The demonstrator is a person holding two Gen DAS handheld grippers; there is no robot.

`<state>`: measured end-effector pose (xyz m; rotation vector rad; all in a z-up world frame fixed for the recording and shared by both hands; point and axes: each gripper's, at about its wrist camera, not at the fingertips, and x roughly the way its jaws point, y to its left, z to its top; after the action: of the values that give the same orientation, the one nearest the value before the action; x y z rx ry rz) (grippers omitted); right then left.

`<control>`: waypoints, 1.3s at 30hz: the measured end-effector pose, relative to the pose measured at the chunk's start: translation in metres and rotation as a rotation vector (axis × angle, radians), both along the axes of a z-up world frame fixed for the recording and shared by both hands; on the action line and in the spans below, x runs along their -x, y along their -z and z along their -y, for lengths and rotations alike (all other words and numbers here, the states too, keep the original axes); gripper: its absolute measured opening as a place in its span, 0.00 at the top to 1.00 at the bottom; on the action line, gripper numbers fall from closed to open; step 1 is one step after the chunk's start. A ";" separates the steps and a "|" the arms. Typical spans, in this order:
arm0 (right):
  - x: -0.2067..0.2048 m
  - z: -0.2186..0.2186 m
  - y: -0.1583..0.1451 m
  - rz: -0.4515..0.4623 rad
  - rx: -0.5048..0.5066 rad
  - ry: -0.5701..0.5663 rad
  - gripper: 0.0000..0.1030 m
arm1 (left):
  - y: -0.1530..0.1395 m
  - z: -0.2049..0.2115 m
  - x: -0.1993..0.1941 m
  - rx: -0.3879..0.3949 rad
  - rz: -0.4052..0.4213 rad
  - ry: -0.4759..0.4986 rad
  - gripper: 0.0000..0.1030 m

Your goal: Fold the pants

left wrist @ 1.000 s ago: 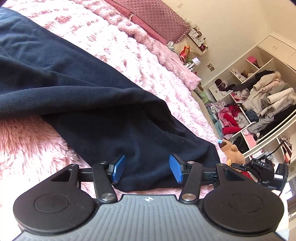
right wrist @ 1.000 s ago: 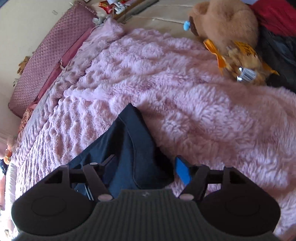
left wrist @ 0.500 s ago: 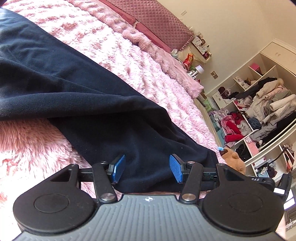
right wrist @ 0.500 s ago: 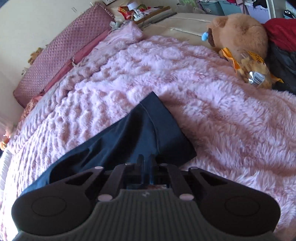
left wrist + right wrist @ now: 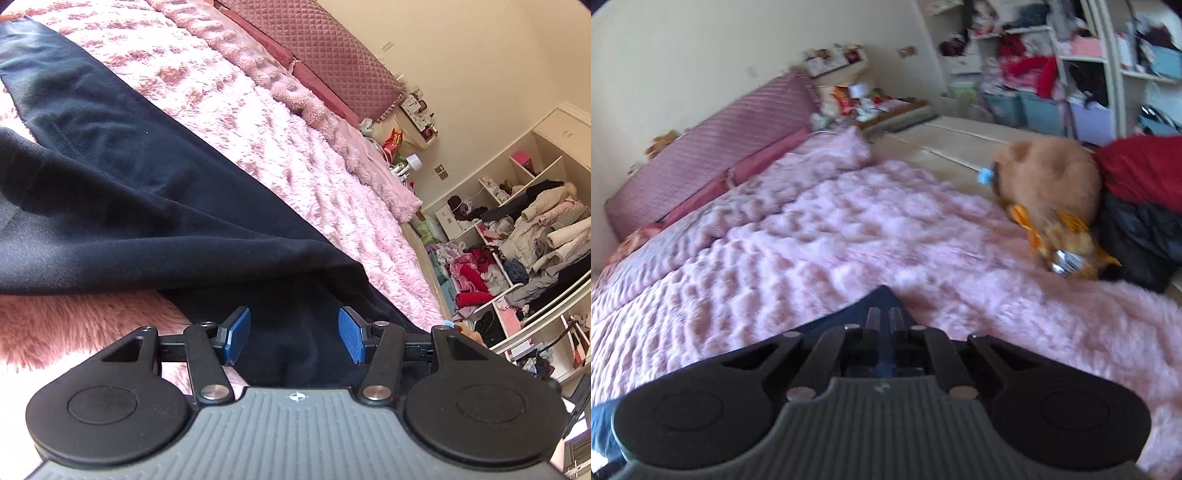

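Observation:
Dark navy pants (image 5: 155,206) lie spread on a fluffy pink bedspread (image 5: 280,147). My left gripper (image 5: 293,338) is open, its blue pads on either side of the pants' hem, low over the cloth. My right gripper (image 5: 882,321) is shut on a corner of the pants (image 5: 882,297) and holds it raised above the bedspread (image 5: 820,251). Most of the pants are hidden under the gripper body in the right wrist view.
A brown plush toy (image 5: 1049,184) and a red and black pile of clothes (image 5: 1145,199) lie at the bed's right edge. A quilted pink headboard (image 5: 332,48) runs along the wall. Open shelves with clothes (image 5: 524,229) stand beyond the bed.
My right gripper closed on the pants' corner and lifted it, and its view swung up toward the room. My left gripper stayed open and shifted slightly along the hem.

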<state>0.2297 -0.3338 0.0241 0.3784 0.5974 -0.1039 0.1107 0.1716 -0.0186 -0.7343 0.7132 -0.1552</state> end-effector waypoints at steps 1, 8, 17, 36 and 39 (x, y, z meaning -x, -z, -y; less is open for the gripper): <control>-0.004 -0.011 -0.004 0.027 0.030 -0.059 0.98 | -0.001 -0.002 -0.001 -0.022 -0.007 0.007 0.41; -0.020 -0.158 -0.018 0.194 0.316 -0.646 0.75 | -0.005 -0.023 0.000 -0.155 -0.057 -0.055 0.41; 0.045 -0.367 0.055 0.339 1.060 -1.315 0.50 | -0.013 -0.113 0.024 -0.122 -0.112 -0.270 0.41; 0.161 -0.494 0.140 1.018 1.454 -1.503 0.57 | -0.017 -0.247 0.111 0.010 -0.084 -0.681 0.41; 0.161 -0.505 0.150 1.094 1.506 -1.466 0.83 | -0.011 -0.256 0.114 0.033 -0.101 -0.695 0.41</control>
<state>0.0690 0.1712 -0.1258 -1.4459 -0.4939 0.9785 -0.0037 0.4276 -0.0079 -0.9870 0.5164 0.5074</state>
